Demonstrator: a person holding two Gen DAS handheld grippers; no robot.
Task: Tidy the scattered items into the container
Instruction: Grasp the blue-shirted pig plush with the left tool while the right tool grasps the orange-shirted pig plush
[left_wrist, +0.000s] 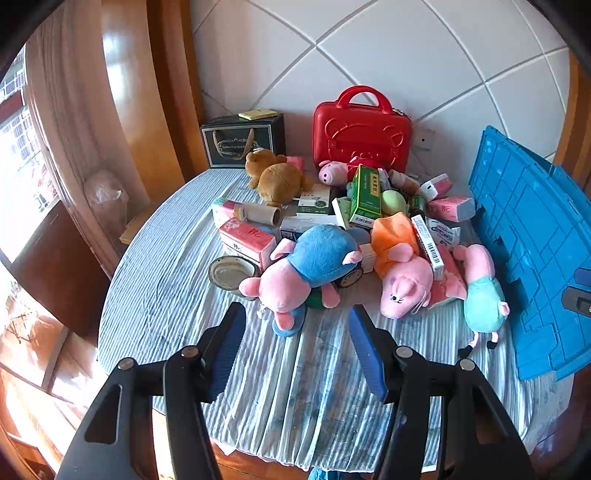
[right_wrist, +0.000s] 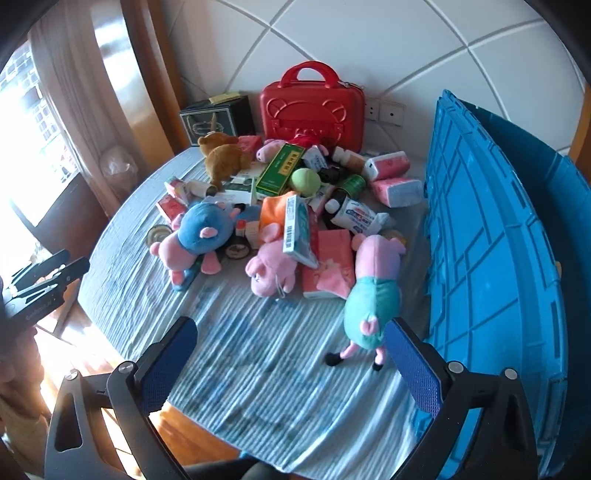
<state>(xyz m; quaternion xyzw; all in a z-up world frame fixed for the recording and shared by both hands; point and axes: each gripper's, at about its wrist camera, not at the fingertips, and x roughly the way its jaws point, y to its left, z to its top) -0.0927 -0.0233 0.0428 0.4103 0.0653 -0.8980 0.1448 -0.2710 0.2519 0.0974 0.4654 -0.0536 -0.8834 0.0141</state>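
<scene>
Round surface (right_wrist: 258, 369) under a striped cloth by a tiled wall: scattered items (right_wrist: 280, 206) all piled mid-surface, none visibly in the blue container (right_wrist: 498, 258) at the right edge, so the task looks barely begun; left gripper (left_wrist: 297, 321) and right gripper (right_wrist: 291, 339) jaws wide, empty.

We are seeing fuzzy plush pigs (left_wrist: 295, 269) lying on a ribbed, matt striped cloth (left_wrist: 258, 387), beside a glossy red hard-plastic case (left_wrist: 362, 136), a moulded blue plastic crate (right_wrist: 480, 258) and polished wood panelling (left_wrist: 129, 92).
</scene>
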